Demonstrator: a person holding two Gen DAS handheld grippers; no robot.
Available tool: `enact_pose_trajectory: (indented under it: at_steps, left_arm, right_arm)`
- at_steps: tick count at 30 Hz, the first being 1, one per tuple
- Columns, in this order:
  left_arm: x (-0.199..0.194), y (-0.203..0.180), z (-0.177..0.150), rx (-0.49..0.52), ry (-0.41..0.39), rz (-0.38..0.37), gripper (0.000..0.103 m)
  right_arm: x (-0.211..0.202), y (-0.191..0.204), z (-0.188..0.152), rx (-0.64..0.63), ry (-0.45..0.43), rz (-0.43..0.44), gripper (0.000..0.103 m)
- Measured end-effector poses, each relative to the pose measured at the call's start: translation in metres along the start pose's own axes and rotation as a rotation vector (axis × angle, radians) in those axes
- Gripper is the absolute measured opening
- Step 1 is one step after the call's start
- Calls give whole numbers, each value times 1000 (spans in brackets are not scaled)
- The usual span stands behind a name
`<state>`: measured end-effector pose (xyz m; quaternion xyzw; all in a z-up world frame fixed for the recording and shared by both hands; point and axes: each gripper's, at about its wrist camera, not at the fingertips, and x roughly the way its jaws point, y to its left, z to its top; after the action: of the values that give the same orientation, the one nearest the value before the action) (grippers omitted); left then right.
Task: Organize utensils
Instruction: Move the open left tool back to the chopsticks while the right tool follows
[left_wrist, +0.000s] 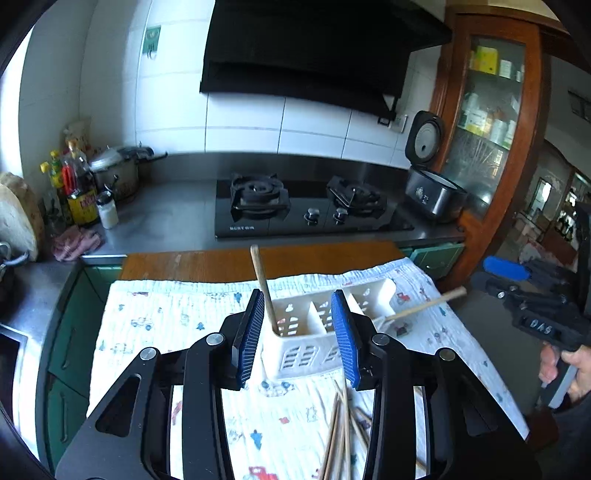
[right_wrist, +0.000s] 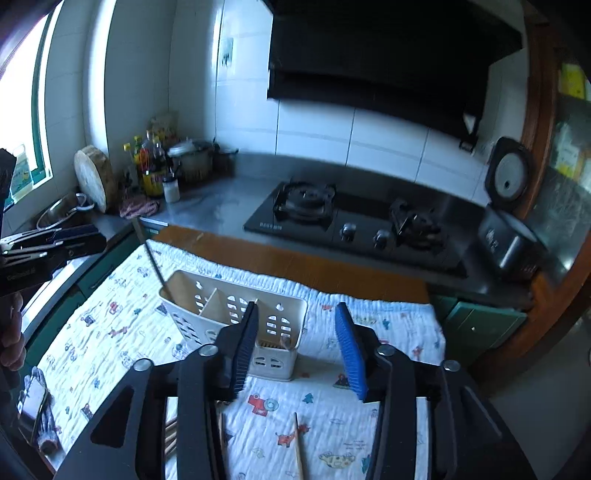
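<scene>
Both grippers were partly open, nothing pinched. Left gripper (left_wrist: 301, 332) hung over the white utensil caddy (left_wrist: 310, 347), blue pads apart; a wooden handle (left_wrist: 263, 288) stood upright in the caddy's end compartment just beside the left pad, not touching as far as I could tell. Right gripper (right_wrist: 297, 350) sat over the caddy's other end, jaws empty. Caddy stood mid-cloth on the printed cloth (left_wrist: 155, 325), toward the table's far edge. Loose chopsticks (left_wrist: 341, 432) lay on the cloth at the near edge.
</scene>
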<state>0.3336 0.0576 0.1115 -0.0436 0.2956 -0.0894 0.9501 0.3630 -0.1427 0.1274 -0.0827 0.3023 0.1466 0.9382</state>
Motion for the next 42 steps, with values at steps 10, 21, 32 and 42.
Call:
enact_pose_trajectory:
  at_steps: [10,21,32,42]
  left_arm:
    - [-51,-28,-95,38,5,-70,38]
    - [-25,-60,-208,61,164,-148,29]
    - [27,-59,-248,22,283,-132,20]
    - [52,-56,-249,5,319,-101,18]
  right_arm:
    - [-69,25,-100,20,-49,78,55]
    - [-72,57,-227,55,28,73,55]
    - [-60,60,-280,111,76,58,55]
    - [-52,61,-288,133,102,77,49]
